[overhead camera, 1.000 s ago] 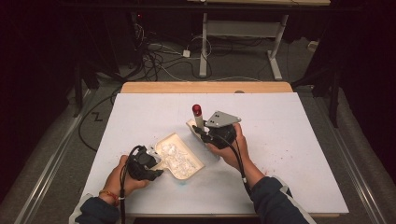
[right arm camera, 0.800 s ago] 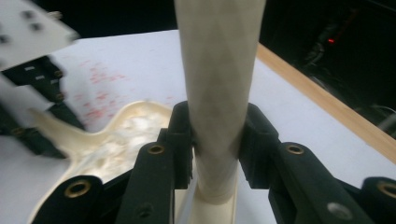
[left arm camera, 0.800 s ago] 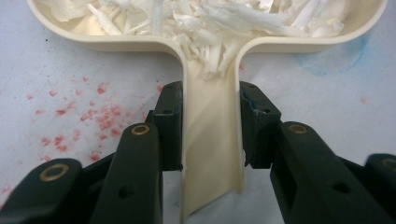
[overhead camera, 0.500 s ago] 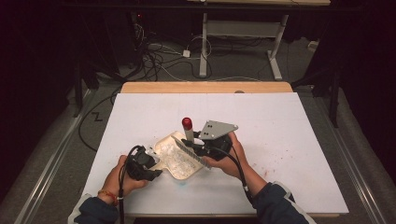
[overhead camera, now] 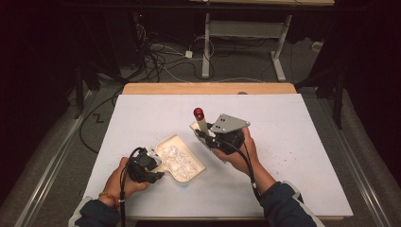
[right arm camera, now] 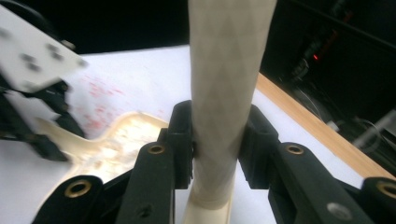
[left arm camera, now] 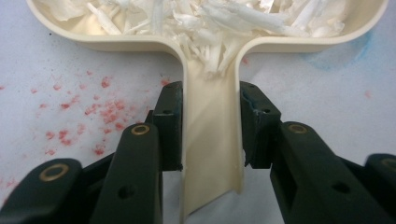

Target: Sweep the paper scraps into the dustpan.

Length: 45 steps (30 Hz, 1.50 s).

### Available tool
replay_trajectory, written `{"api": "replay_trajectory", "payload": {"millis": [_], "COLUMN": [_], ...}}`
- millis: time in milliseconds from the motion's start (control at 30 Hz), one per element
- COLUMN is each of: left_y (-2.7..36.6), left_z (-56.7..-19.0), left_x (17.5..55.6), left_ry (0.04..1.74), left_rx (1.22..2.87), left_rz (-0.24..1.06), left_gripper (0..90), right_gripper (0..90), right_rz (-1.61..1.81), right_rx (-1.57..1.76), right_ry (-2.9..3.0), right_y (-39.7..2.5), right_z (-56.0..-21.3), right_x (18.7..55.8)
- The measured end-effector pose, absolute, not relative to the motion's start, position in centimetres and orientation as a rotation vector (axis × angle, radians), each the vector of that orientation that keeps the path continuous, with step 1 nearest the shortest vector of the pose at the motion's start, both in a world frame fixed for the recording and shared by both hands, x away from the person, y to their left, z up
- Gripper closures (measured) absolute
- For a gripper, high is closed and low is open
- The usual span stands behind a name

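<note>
I had the left gripper (overhead camera: 150, 169) closed on the handle of the cream scoop (overhead camera: 182, 158), its fingers (left arm camera: 169, 122) pressed flat against both sides of the narrow, channel-shaped stem. In the left gripper view the scoop (left arm camera: 212, 140) looked like smooth moulded plastic, its handle widening into a broad rounded bowl heaped with white shavings (left arm camera: 205, 18), thin, ragged and curled. The scoop lay on the white desk (overhead camera: 293, 142) with its bowl pointing away from my left hand.

My right gripper (overhead camera: 204, 136) was clamped on a pale stick-like tool (overhead camera: 202, 125) with a round red knob at its top end. In the right gripper view its fingers (right arm camera: 183, 140) squeezed the tool's shaft (right arm camera: 224, 93) from either side; that shaft was a cream tube, slightly wider toward the top, with a faint diamond pattern on its surface. The tool stood nearly upright, just beyond the scoop's far edge and to its right, lifted clear of the bowl. I could not tell whether its lower end touched anything.

The desk around the scoop was a matte white sheet, speckled with small red flecks (left arm camera: 100, 116) beside the handle and a faint blue smear (left arm camera: 334, 58) on the other side. A wooden strip (overhead camera: 208, 88) edged the desk well beyond the scoop.
</note>
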<state>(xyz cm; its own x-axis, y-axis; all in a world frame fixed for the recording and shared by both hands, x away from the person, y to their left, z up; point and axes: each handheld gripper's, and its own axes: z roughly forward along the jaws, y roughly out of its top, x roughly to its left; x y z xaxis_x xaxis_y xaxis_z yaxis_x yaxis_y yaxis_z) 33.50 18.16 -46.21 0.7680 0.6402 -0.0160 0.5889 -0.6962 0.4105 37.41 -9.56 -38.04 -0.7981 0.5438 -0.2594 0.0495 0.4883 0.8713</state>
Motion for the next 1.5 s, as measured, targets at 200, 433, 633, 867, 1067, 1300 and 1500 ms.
{"api": "replay_trajectory", "payload": {"millis": [200, 433, 633, 867, 1067, 1300, 1500], "left_y": [18.3, 18.2, 18.4, 18.6, 18.6, 18.3, 18.2], "left_z": [-46.3, -46.2, -46.2, -46.3, -46.3, -46.2, -46.2], "left_x": [33.5, 33.5, 33.6, 33.9, 33.9, 33.7, 33.7], "left_ry": [0.939, 0.941, 0.950, 0.958, 0.956, 0.955, 0.957], "left_rx": [2.564, 2.567, 2.559, 2.544, 2.543, 2.558, 2.559], "left_rz": [0.179, 0.182, 0.181, 0.157, 0.159, 0.188, 0.192], "left_gripper": [62.5, 62.5, 62.5, 62.5, 62.5, 62.5, 62.5], "right_gripper": [69.9, 70.1, 70.2, 70.2, 70.3, 70.3, 70.1], "right_rz": [1.294, 1.263, 1.251, 1.252, 1.263, 1.289, 1.338], "right_rx": [0.581, 0.623, 0.657, 0.646, 0.533, 0.381, 0.334], "right_ry": [2.211, 2.172, 2.151, 2.162, 2.248, 2.360, 2.380], "right_y": [-10.6, -10.5, -10.1, -8.7, -7.0, -6.2, -7.1], "right_z": [-38.7, -39.1, -39.6, -39.7, -40.3, -40.1, -39.3], "right_x": [38.5, 39.4, 40.7, 41.7, 41.3, 39.8, 38.1]}}
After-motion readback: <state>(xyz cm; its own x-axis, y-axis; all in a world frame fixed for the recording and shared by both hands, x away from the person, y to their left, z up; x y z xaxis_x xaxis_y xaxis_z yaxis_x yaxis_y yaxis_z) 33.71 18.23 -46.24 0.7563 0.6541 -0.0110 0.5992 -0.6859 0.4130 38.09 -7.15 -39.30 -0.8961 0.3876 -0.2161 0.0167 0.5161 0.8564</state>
